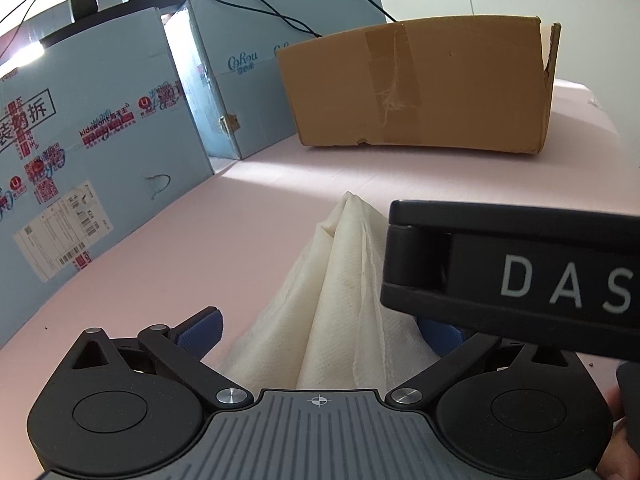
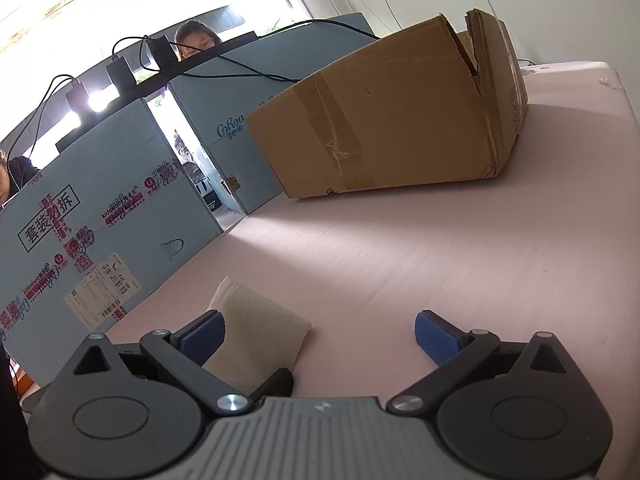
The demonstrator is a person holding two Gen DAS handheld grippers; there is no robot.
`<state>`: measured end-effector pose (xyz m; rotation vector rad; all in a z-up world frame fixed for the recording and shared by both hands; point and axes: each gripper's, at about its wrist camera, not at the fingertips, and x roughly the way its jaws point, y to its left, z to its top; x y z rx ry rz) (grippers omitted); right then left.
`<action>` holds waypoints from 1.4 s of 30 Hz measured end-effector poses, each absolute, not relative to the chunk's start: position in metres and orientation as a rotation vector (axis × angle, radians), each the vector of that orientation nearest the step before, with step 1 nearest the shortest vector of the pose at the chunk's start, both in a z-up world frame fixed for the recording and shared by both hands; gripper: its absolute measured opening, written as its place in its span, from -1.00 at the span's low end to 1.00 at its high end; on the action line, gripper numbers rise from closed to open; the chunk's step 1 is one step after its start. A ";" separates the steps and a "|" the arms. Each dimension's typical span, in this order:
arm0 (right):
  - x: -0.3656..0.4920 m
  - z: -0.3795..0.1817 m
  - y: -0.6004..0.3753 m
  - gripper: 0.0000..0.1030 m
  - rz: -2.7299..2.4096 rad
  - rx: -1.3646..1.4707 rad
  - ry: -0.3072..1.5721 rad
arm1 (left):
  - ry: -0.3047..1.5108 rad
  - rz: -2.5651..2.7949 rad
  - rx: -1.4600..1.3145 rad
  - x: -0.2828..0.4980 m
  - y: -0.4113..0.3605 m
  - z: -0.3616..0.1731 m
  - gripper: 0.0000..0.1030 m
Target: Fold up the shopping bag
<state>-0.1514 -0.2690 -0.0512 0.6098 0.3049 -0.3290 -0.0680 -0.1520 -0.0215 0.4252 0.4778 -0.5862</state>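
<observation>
Left claw (image 1: 316,330): blue pads spread wide, nothing clamped. Cream-white fabric shopping bag (image 1: 340,292) lies bunched on pale pink surface (image 1: 180,264), running between the pads; contact with pads not clear. Right claw body overlaps left view from right, covering left claw's right pad.

Right claw (image 2: 320,334): pads wide apart, bare surface between. Bag's folded corner (image 2: 260,332) sits behind its left pad (image 2: 204,336), outside gap.

Brown taped cardboard box (image 1: 420,88) well beyond bag. Light blue printed cartons (image 1: 92,128) along left edge.
</observation>
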 end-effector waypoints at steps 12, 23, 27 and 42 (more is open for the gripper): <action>-0.152 -0.053 -0.271 1.00 -0.318 0.627 0.298 | 0.446 -0.563 0.471 -0.073 -0.154 -0.022 1.00; -0.125 -0.044 -0.240 1.00 -0.427 0.407 0.448 | 0.511 -0.611 0.377 -0.060 -0.140 -0.022 1.00; -0.123 -0.044 -0.237 1.00 -0.438 0.393 0.457 | 0.534 -0.632 0.339 -0.056 -0.134 -0.022 1.00; -0.118 -0.038 -0.246 1.00 -0.370 0.362 0.509 | 0.598 -0.681 0.228 -0.043 -0.126 -0.021 1.00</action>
